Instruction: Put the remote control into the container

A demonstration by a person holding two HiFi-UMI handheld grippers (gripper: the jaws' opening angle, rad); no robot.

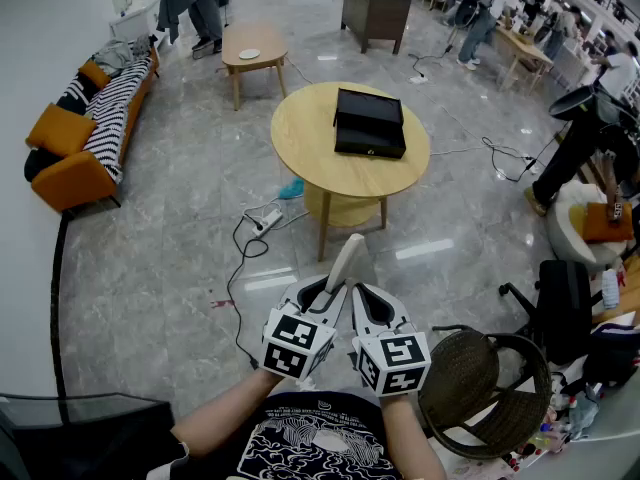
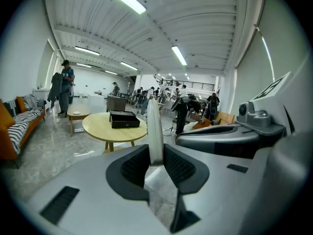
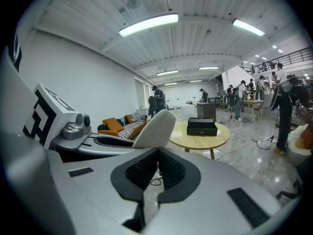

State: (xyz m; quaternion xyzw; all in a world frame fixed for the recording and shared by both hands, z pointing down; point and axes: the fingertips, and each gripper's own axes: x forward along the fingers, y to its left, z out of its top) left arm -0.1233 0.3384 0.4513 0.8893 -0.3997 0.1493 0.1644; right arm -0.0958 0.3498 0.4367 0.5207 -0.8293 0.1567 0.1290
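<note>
A slim white remote control (image 1: 347,257) stands upright between the jaws of my left gripper (image 1: 335,293), which is shut on it. In the left gripper view the remote control (image 2: 155,131) shows edge-on in the pads of the left gripper (image 2: 155,161). My right gripper (image 1: 363,298) sits close beside the left one, shut with nothing in it. Its own view shows the right gripper (image 3: 157,156) with jaws together and the remote control (image 3: 156,129) to their left. The container, an open black box (image 1: 370,123), lies on a round wooden table (image 1: 310,138) well ahead of both grippers.
A power strip with cables (image 1: 262,220) lies on the floor before the table. An orange and striped sofa (image 1: 85,128) lines the left wall. A small wooden table (image 1: 254,53) and dark cabinet (image 1: 375,13) stand farther back. A wicker chair (image 1: 485,388) is at my right.
</note>
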